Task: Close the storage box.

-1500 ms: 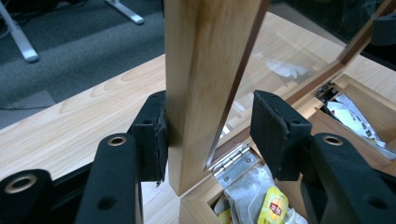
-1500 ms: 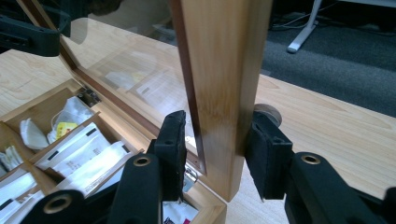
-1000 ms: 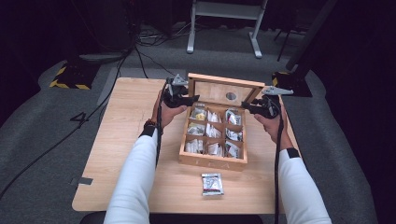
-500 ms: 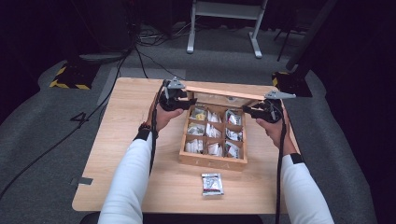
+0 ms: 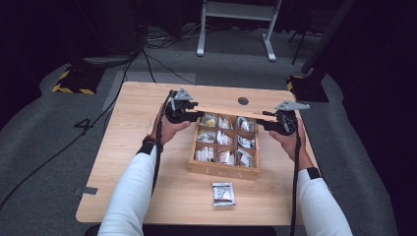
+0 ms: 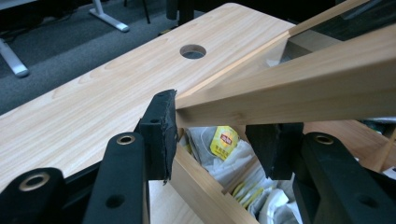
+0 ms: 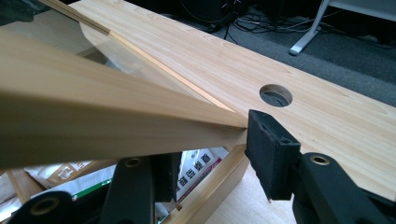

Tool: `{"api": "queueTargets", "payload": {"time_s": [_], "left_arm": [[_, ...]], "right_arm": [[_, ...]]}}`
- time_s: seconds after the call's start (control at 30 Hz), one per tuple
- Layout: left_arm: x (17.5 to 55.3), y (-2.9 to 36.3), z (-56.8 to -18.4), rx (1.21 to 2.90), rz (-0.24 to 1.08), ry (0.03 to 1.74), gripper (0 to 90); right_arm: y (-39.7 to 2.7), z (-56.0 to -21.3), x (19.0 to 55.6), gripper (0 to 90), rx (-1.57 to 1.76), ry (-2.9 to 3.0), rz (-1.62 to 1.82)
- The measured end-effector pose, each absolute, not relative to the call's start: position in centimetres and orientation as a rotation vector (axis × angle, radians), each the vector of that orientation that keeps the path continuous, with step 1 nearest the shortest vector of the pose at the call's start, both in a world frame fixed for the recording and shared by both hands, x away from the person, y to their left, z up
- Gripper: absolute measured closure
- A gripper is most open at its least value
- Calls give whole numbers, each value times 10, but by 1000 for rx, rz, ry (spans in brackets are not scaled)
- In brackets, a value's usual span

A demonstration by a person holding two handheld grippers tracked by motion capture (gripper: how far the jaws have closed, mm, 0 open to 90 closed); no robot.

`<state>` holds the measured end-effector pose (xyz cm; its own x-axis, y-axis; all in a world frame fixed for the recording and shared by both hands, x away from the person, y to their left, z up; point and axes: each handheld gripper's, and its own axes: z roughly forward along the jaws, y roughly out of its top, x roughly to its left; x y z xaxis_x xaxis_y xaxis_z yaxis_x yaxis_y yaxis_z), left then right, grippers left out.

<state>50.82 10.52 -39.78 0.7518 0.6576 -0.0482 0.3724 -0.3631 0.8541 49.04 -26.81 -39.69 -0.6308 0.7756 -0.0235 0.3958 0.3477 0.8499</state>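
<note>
While a loose tea packet (image 5: 223, 193) lies nearest on the table (image 5: 123, 147), the wooden tea box (image 5: 225, 167) sits behind it, its hinged lid (image 5: 231, 112) half lowered. Left gripper (image 5: 189, 112) and right gripper (image 5: 269, 122) each clench a front corner of that lid. Uneven lowering could twist it free of one grip, so it slams. Beyond lie grey carpet (image 5: 64, 132), cables (image 5: 152, 42) and a dark room.

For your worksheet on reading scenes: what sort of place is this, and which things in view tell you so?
Probably a recording studio or lab rather than a home: black drapes surround the wooden table, cables trail across grey carpet, and a yellow-and-black striped stand base sits beside it.
</note>
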Motion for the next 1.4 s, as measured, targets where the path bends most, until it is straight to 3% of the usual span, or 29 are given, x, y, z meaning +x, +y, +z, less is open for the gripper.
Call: {"api": "queueTargets", "payload": {"time_s": [1.4], "left_arm": [[477, 118, -413, 2027, 385, 741, 541]], "right_arm": [[-285, -411, 452, 591, 990, 2207, 1269]]}}
